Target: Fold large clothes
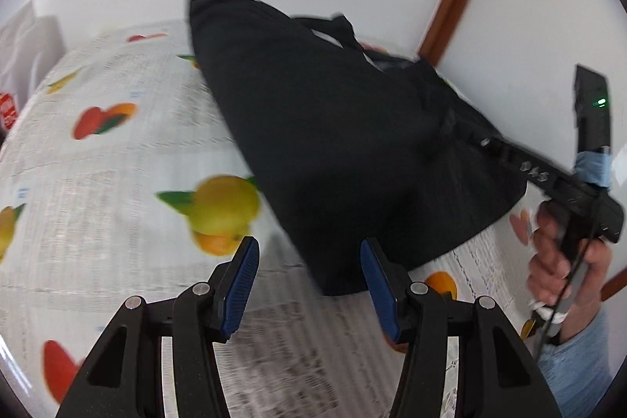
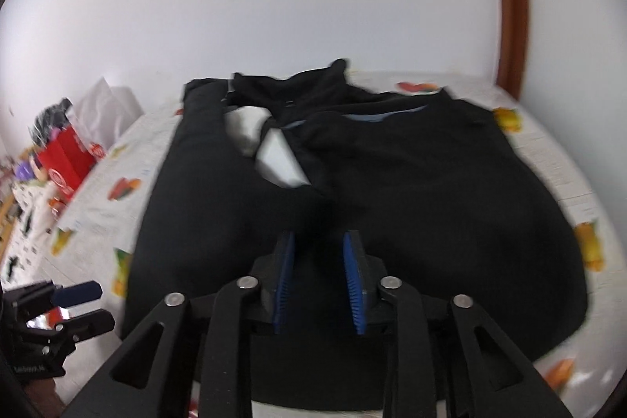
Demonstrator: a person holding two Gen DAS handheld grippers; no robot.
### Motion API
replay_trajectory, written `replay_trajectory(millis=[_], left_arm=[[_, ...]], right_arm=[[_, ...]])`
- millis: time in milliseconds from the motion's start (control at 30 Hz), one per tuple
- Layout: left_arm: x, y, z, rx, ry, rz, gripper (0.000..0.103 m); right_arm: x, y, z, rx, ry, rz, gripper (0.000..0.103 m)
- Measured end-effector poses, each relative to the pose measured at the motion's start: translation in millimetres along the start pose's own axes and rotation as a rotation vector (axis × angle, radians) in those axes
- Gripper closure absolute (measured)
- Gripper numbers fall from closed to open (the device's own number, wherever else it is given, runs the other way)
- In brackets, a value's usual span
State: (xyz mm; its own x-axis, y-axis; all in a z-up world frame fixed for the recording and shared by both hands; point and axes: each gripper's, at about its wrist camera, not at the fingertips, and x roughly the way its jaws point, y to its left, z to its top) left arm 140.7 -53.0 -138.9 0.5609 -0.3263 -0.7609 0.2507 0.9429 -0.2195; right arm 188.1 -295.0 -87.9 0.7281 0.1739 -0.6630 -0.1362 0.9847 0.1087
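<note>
Over fruit-print tablecloth (image 1: 98,183) and black garment (image 2: 392,183), left gripper (image 1: 309,253) and right gripper (image 2: 318,245) jaws spread, empty

Black garment (image 2: 392,190) on white fruit-print cloth (image 1: 117,183) w/ red box (image 2: 66,155) (blue tool pads (image 1: 243,285)).

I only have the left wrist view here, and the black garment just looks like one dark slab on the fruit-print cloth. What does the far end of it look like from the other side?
Observer: In the right wrist view the black garment lies spread flat, collar end toward the wall, with a white patch showing where the fabric parts.
Operator: Is the right gripper holding any of it?
Observer: No. The right gripper hangs over the near hem, jaws apart, nothing pinched between them.
Operator: Anything else on that table?
Observer: A red bag stands at the far left edge, beside other clutter.
</note>
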Motion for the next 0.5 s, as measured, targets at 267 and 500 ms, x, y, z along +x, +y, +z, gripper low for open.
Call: replay_trajectory(millis=[267,500], left_arm=[[21,-24,-5,0.047,0.015,0.091,0.051],[17,-20,-7,0.006,0.008,0.091,0.075]], right_arm=[[8,-59,-23,-0.013,0.113,-0.131,0.074],[26,-51,-30,-0.054,0.171,-0.131,0.093]])
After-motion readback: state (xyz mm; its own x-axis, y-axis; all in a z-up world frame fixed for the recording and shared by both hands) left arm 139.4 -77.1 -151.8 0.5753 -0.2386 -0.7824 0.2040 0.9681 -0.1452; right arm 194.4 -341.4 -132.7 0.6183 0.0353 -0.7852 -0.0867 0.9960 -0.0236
